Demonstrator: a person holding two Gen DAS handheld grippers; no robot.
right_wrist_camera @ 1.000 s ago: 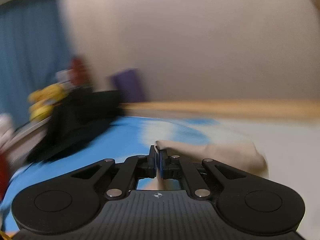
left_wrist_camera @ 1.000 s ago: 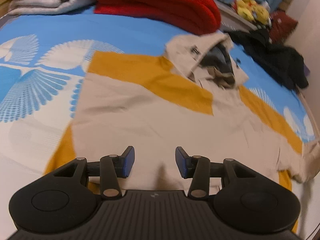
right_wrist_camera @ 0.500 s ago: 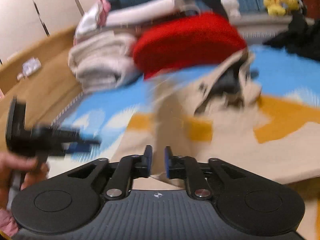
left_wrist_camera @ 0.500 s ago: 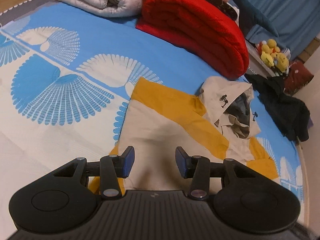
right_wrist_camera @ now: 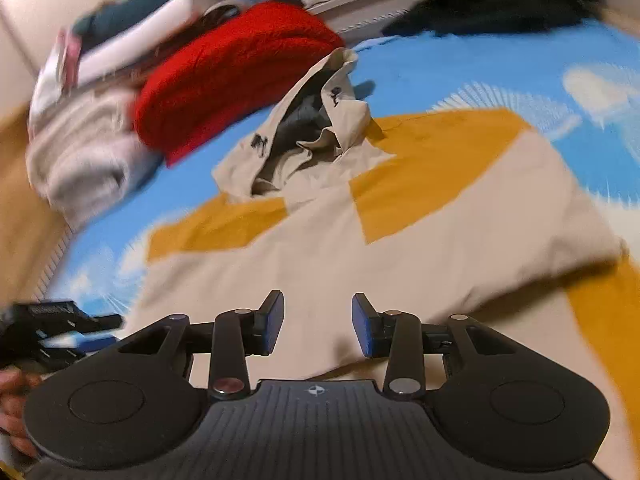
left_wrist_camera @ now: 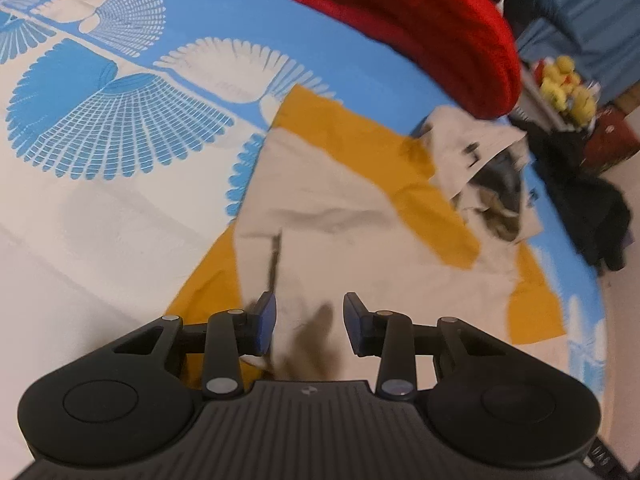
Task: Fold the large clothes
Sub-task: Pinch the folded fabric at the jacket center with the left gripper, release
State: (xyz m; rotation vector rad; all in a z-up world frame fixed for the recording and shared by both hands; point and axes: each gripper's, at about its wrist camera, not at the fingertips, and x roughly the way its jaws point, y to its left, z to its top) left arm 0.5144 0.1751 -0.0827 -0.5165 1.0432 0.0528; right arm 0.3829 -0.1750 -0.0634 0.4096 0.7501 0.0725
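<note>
Over one hooded jacket (left_wrist_camera: 352, 216): two hand-held grippers, left (left_wrist_camera: 309, 322) and right (right_wrist_camera: 318, 322), both wide, empty.

Blurred folded laundry (right_wrist_camera: 84, 148) (left of right-wrist view), cut off

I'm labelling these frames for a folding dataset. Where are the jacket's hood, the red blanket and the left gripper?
hood (right_wrist_camera: 308, 128): right wrist view, on its dark inner lining.
red blanket (right_wrist_camera: 232, 80): right wrist view, middle of the folded roll.
left gripper (left_wrist_camera: 310, 322): left wrist view, midway between its open fingertips.

A home bedroom: patterned bedsheet (left_wrist_camera: 120, 128), folded red blanket (right_wrist_camera: 224, 76), yellow plush toys (left_wrist_camera: 564, 84)
</note>
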